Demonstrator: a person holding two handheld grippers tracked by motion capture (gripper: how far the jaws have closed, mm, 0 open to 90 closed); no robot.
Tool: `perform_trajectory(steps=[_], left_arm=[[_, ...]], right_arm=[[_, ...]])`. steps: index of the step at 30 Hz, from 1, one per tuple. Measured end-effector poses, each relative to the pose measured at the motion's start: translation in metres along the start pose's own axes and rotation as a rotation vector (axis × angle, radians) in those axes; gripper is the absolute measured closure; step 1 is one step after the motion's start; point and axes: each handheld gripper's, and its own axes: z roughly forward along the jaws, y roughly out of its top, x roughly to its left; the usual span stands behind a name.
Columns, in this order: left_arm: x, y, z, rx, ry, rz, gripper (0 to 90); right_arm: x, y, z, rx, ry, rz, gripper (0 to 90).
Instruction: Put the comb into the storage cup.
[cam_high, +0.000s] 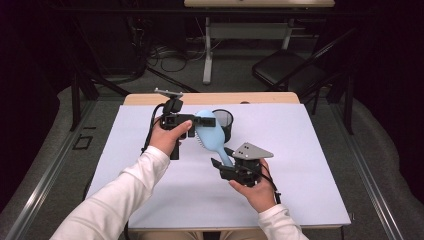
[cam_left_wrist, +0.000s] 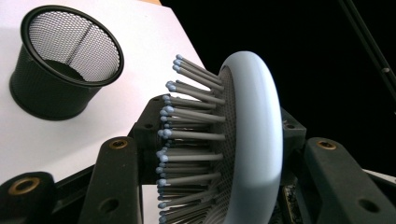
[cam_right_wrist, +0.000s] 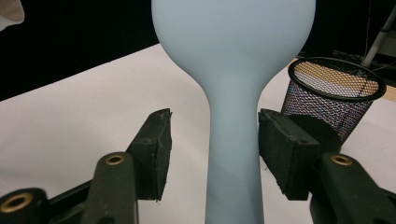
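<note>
A light blue hairbrush (cam_high: 210, 136) hangs above the white table cover (cam_high: 310, 165) between both grippers, bristles turned toward the left. My left gripper (cam_high: 202, 120) is shut on the brush head; the left gripper view has the head (cam_left_wrist: 254, 140) and its grey bristles squeezed between the jaws. My right gripper (cam_high: 222, 159) sits at the handle end. In the right gripper view the handle (cam_right_wrist: 233, 140) runs up between the pads (cam_right_wrist: 287, 151) with a gap on each side, so this gripper (cam_right_wrist: 222, 151) is open around it.
A black mesh cup (cam_high: 225, 120) stands upright on the cover just behind the brush head, seen also as the cup (cam_left_wrist: 60, 70) and the cup (cam_right_wrist: 334, 102). A dark chair (cam_high: 285, 67) and desk legs stand beyond the table's far edge.
</note>
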Motion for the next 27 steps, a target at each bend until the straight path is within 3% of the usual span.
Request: perform_trajectory(steps=[27], left_arm=[[0.0039, 0.007, -0.008, -0.012, 0.039, 0.018, 50.6]], right_arm=[[-0.0053, 0.0013, 0.0033, 0.005, -0.03, -0.008, 27.7]])
